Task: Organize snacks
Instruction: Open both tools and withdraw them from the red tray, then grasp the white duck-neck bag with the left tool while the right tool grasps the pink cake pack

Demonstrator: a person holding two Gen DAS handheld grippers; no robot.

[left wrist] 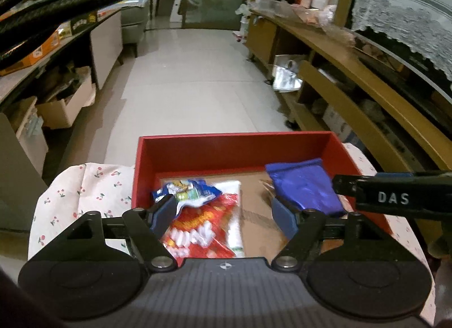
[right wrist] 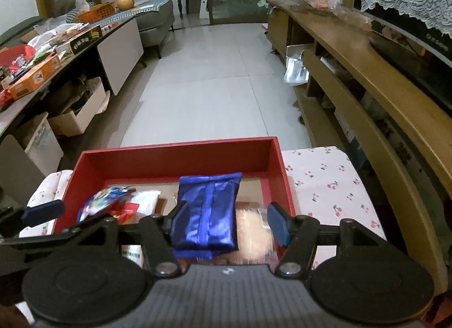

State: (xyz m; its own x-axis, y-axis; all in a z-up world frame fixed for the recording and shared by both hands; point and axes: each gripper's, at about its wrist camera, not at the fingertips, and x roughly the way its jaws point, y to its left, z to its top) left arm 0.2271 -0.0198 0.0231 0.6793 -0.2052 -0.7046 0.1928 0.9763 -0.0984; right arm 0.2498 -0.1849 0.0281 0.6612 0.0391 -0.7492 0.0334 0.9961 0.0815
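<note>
Both grippers are held wide apart over the red box (left wrist: pixel 197 155). A red packet (left wrist: pixel 203 232) lies between the left gripper (left wrist: pixel 226 212); the blue pouch (right wrist: pixel 206 215), between the right gripper (right wrist: pixel 226 222), hides a pale, blurred packet (right wrist: pixel 254 232), possibly bread.

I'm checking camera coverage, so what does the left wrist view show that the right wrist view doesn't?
Only the left wrist view shows the red-and-white snack bag in full, under the open left gripper. Only the right wrist view shows the pale wrapped snack beside the blue pouch, between the open right gripper's fingers, and an orange basket. Both show the red box and the cherry-print cloth.
</note>
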